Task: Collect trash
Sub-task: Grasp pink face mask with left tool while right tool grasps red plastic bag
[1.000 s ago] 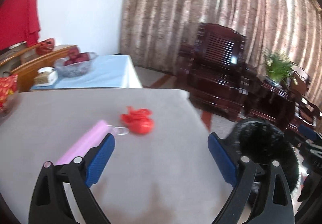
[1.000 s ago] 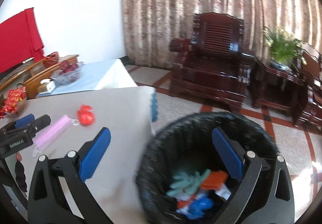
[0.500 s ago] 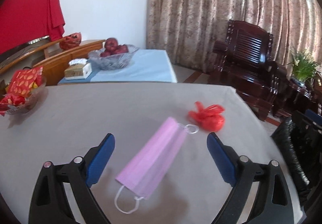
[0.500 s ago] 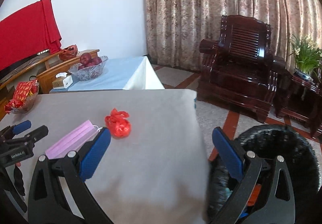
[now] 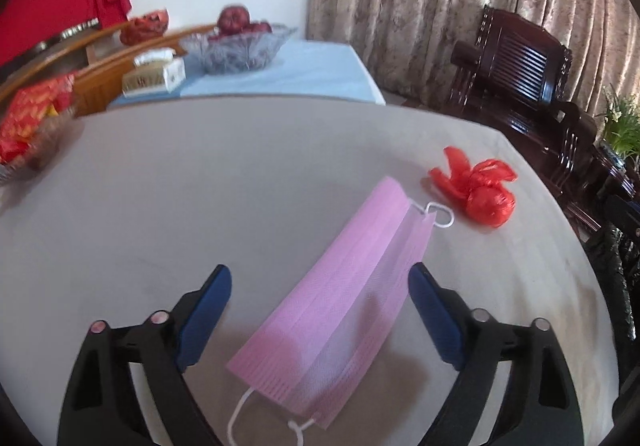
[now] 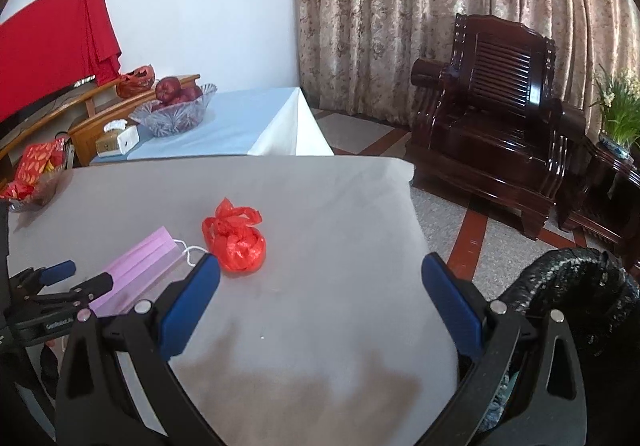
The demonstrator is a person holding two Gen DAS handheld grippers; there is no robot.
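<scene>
Living room: patterned curtains across the top of both views, dark wooden armchair (image 6: 496, 125) at right. I'm working over a grey-covered table (image 5: 200, 185) that fills the middle of both frames.

Left gripper (image 5: 320, 286): jaws spread wide, holding nothing. The pink face mask (image 5: 340, 294) lies flat on the table between its blue pads (image 5: 204, 314), running diagonally from bottom centre toward upper right, with white ear loops at both ends. I see no contact between pads and mask.

Right gripper (image 6: 320, 278): also spread wide, nothing in it, bare grey table between the pads. In its view the left gripper (image 6: 76, 278) sits at lower left over the mask (image 6: 140, 266).

Red knotted plastic bag (image 5: 480, 193) sits just beyond the mask's far ear loop, right of centre in the left view; left of centre in the right view (image 6: 236, 238).

Black trash bin (image 6: 576, 294) at lower right of the right view, beside the table edge, partly hidden behind the right finger.

Glass fruit bowl (image 6: 172, 109) and tissue box (image 6: 118, 139) on the blue-clothed table, upper left.
</scene>
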